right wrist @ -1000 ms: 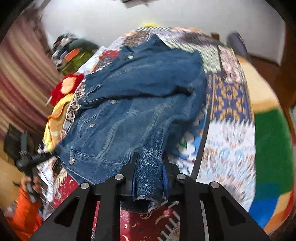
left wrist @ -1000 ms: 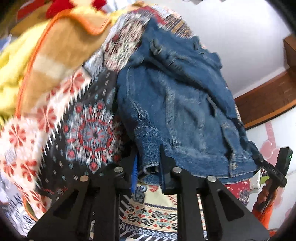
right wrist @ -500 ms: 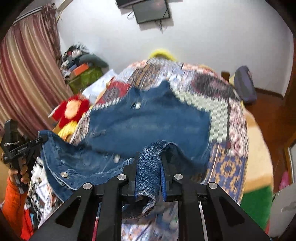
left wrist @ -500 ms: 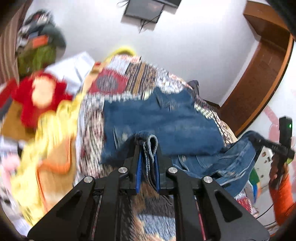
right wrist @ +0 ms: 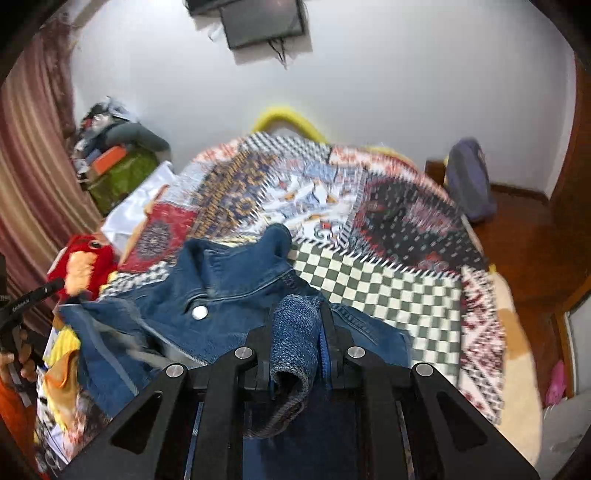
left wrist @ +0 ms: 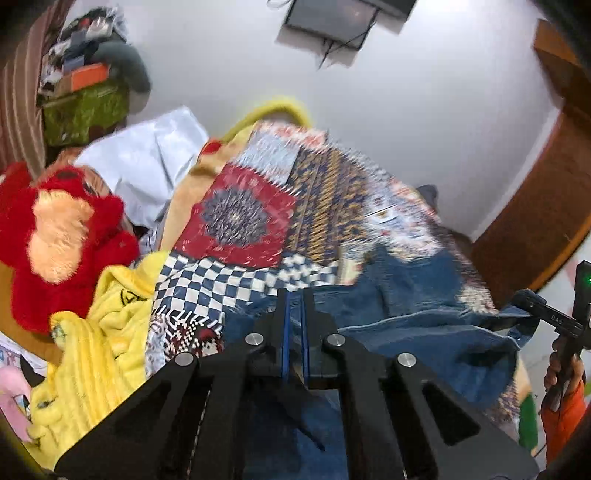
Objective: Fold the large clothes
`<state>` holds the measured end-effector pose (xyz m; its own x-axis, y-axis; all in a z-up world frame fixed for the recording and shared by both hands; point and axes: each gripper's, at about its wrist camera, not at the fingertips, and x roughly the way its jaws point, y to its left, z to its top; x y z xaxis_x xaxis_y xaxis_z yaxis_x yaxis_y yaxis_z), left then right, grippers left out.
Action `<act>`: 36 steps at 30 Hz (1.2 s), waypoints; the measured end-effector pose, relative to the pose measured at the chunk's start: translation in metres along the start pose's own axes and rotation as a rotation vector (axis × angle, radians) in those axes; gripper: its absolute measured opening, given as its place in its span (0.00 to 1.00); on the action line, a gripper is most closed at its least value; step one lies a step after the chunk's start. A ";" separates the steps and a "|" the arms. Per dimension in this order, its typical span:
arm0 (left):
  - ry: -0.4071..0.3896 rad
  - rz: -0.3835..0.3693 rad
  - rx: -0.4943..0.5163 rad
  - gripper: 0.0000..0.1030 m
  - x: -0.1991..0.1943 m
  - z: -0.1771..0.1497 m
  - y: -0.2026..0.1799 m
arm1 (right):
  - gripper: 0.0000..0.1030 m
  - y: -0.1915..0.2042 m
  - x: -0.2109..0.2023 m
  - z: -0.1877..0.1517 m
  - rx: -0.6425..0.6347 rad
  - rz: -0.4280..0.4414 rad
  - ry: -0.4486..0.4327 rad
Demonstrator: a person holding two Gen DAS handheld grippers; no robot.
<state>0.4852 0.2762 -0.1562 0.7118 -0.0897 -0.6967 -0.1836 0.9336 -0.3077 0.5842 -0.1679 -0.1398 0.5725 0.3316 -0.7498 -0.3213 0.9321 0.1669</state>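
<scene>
A blue denim jacket lies across the patchwork bedspread, collar toward the far wall, a metal button showing. My right gripper is shut on a denim cuff that hangs down between its fingers. My left gripper is shut on a thin edge of the same jacket, whose body spreads to the right. The other gripper shows at the right edge of the left wrist view and at the left edge of the right wrist view.
A red plush toy and a yellow blanket lie at the bed's left side. A white pillow and a green box sit beyond. A purple bag rests on the wooden floor at the right. A screen hangs on the wall.
Both grippers have carried the sleeves forward over the jacket toward the collar. The view has tilted up from the bed to the far wall. Both stay shut on the denim.
</scene>
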 end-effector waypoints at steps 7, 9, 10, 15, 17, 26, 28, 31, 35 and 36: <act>0.153 0.082 0.013 0.04 0.071 -0.025 0.018 | 0.14 -0.034 0.098 -0.015 0.081 -0.045 0.141; 0.184 0.107 0.071 0.04 0.079 -0.038 0.014 | 0.15 -0.046 0.104 -0.021 0.094 -0.040 0.134; 0.192 0.122 0.102 0.04 0.081 -0.043 0.011 | 0.15 -0.052 0.103 -0.021 0.097 -0.024 0.129; 0.264 0.206 0.218 0.06 0.080 -0.065 0.003 | 0.15 -0.067 0.073 -0.007 0.058 -0.298 0.043; 0.269 0.206 0.225 0.15 0.072 -0.067 0.003 | 0.15 -0.078 0.050 -0.003 0.053 -0.292 0.020; 0.245 0.172 0.179 0.81 0.054 -0.066 -0.010 | 0.15 -0.060 -0.007 -0.027 -0.069 -0.177 0.039; 0.272 0.148 0.158 0.81 0.063 -0.066 -0.011 | 0.15 -0.049 -0.010 -0.035 -0.074 -0.151 0.030; 0.352 0.141 0.155 0.81 0.091 -0.071 -0.014 | 0.15 -0.033 -0.006 -0.044 -0.079 -0.097 0.056; 0.343 0.170 0.121 0.75 0.112 -0.072 -0.014 | 0.15 -0.011 0.015 -0.053 -0.090 -0.016 0.114; 0.316 0.170 0.131 0.72 0.111 -0.073 -0.016 | 0.15 -0.007 0.022 -0.053 -0.086 -0.010 0.119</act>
<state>0.5173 0.2256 -0.2760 0.4302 -0.0130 -0.9027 -0.1785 0.9789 -0.0992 0.5588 -0.1752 -0.1913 0.4845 0.2978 -0.8225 -0.3825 0.9177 0.1070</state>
